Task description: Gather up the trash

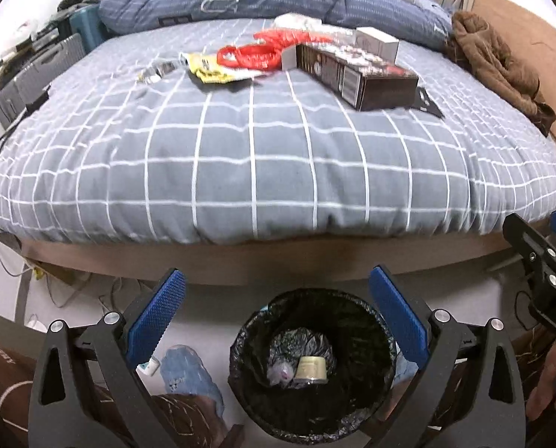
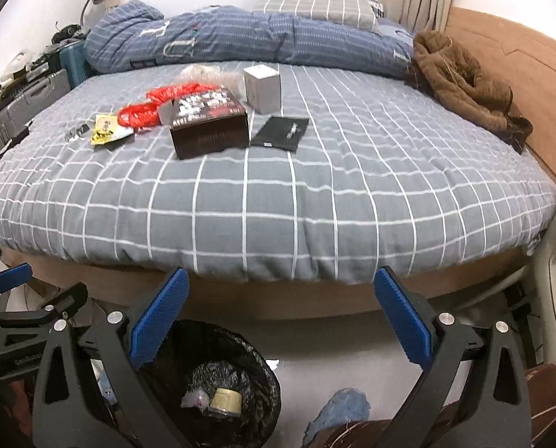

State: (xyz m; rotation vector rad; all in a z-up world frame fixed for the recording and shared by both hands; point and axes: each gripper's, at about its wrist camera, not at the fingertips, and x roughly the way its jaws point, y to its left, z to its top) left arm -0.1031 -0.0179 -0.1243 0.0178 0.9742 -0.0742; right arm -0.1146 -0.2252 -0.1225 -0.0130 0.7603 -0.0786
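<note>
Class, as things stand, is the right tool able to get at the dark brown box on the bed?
Probably yes. The right tool is open and empty, and bare bedspread lies between it and the dark brown box; nothing blocks the way.

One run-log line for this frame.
left gripper: open, empty, above bin | right gripper: open, empty | bin: some trash inside | brown box, red bag, yellow wrapper: on bed

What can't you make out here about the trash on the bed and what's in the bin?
- Dark box print: blurred in both views.
- Clear wrapper: too small and smeared, left wrist view.
- Bin contents: a small tin shows; its label is unreadable.
- Plastic behind the red bag: partly hidden by it.
</note>
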